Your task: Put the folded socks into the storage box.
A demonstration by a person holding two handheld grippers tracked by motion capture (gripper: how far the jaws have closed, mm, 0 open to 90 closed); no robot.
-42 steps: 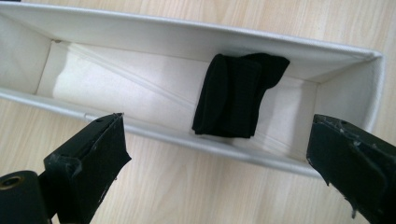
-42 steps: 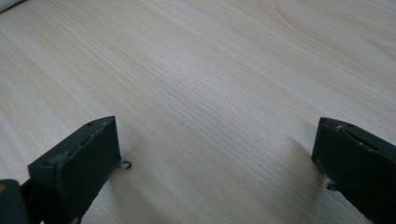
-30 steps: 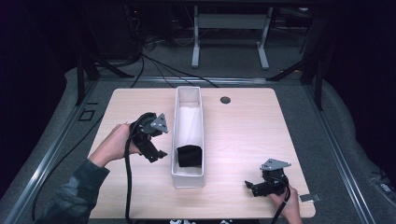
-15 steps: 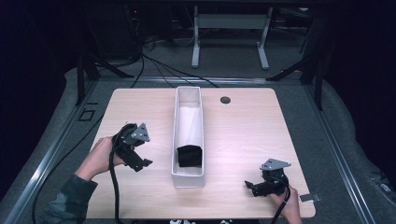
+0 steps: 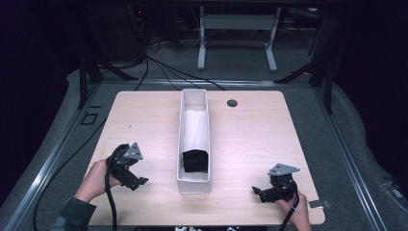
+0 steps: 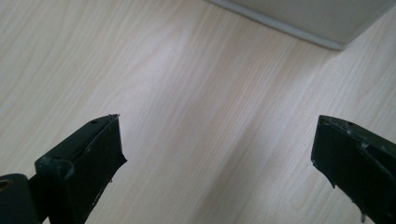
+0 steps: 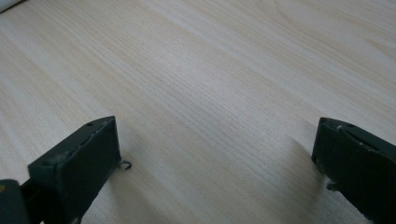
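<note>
One black bundle (image 5: 195, 160) sits in the near end of the long white bin (image 5: 194, 183) at the middle of the tabletop (image 5: 250, 139), with my left tongs (image 5: 137, 182) just left of the bin and my right tongs (image 5: 257, 191) well off to its right, both released and holding nothing. If I reach back in, I judge a wide-spread jaw could catch the bin's wall and shove it. The high view shows the bundle, while my left tongs view shows a bin corner (image 6: 327, 18) and bare wood between the jaws.
</note>
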